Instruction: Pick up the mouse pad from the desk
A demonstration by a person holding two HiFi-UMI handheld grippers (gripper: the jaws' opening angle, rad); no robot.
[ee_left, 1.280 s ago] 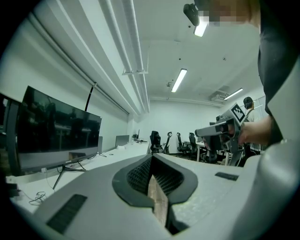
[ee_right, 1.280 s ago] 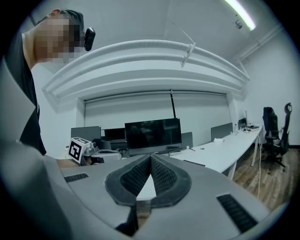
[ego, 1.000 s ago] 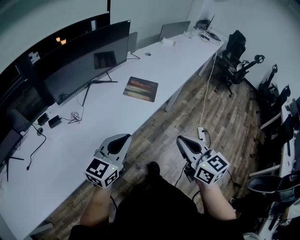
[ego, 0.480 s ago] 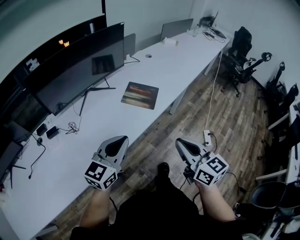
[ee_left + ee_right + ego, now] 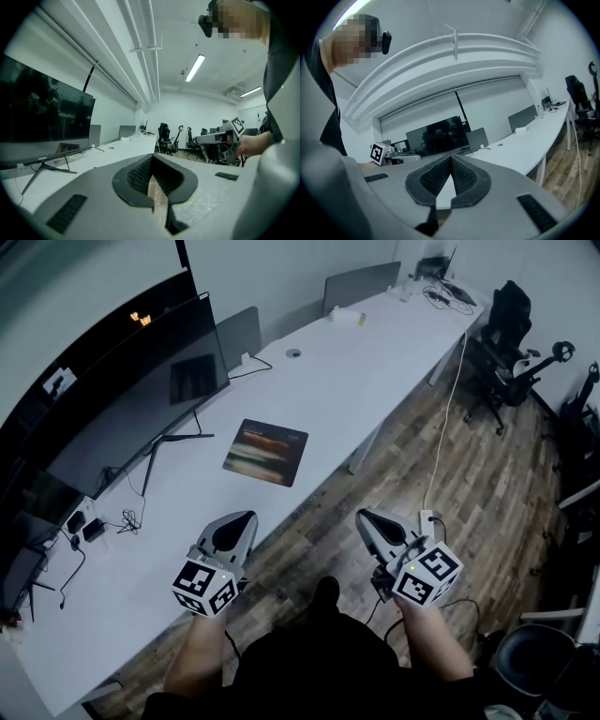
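Observation:
The mouse pad (image 5: 266,452), a dark rectangle with blurred reddish and pale stripes, lies flat on the long white desk (image 5: 356,362) near its front edge. My left gripper (image 5: 246,517) hovers over the desk's front edge, short of the pad, jaws shut and empty. My right gripper (image 5: 362,516) is held over the wooden floor to the right of the desk, also shut with nothing in it. In the left gripper view the jaws (image 5: 152,158) meet at the tips, with the right gripper (image 5: 219,140) beyond. The right gripper view shows closed jaws (image 5: 451,157); the pad appears in neither gripper view.
A wide dark monitor (image 5: 141,409) stands on the desk behind the pad, cables (image 5: 127,517) trailing from it. A grey panel (image 5: 361,282) stands at the far end. Office chairs (image 5: 511,329) and a floor power strip (image 5: 429,518) with its cord are on the right.
The mouse pad and desk have slid lower and leftward in the head view, so the pad is closer to both grippers. Both grippers stay shut and side by side.

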